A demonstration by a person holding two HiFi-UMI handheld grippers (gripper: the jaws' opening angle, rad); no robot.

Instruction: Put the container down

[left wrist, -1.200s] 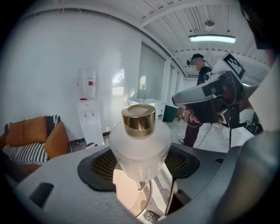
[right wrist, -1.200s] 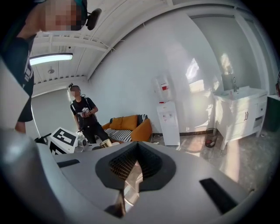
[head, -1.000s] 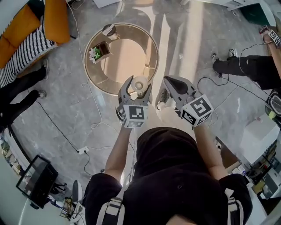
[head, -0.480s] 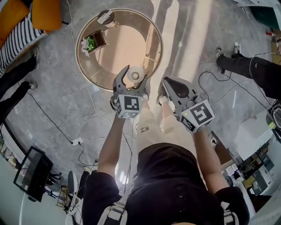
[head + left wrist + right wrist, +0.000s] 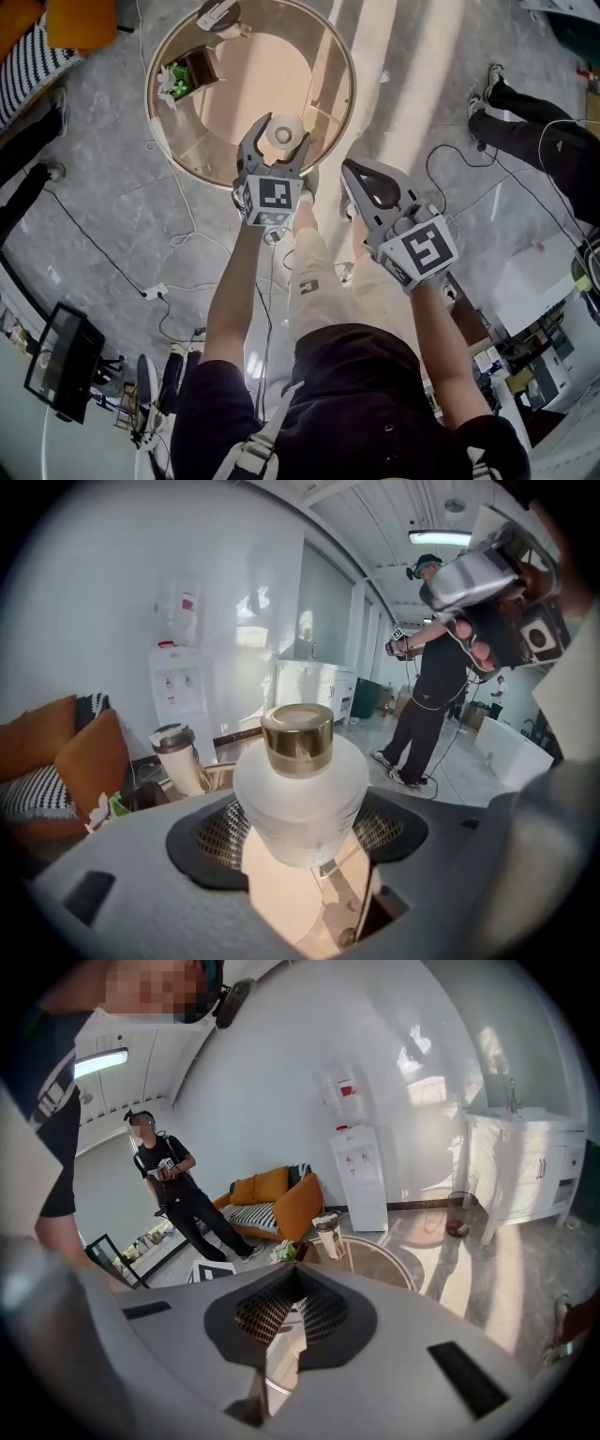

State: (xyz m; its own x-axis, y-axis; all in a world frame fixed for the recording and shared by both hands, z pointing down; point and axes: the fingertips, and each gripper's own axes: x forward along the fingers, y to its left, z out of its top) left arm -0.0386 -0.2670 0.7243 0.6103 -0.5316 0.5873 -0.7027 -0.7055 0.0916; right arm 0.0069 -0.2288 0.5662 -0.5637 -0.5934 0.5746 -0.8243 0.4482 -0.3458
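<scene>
A white frosted container (image 5: 284, 134) with a gold cap (image 5: 297, 728) stands upright between the jaws of my left gripper (image 5: 279, 141). That gripper is shut on the container's body (image 5: 298, 799) and holds it in the air over the near part of the round table (image 5: 253, 94). My right gripper (image 5: 364, 180) hangs to the right, above the floor beside the table. Its jaws are shut with nothing between them, as the right gripper view (image 5: 291, 1312) also shows.
On the table's far side sit a small box with a plant (image 5: 183, 77) and a lidded tumbler (image 5: 178, 757). Cables (image 5: 187, 225) trail over the grey floor. A person (image 5: 544, 141) stands at the right, an orange sofa (image 5: 80, 19) at the upper left, a monitor (image 5: 58, 361) at the lower left.
The person has stepped toward the round table. The left gripper, still holding the container, has gone from the table's near edge to over its top. The right gripper followed alongside.
</scene>
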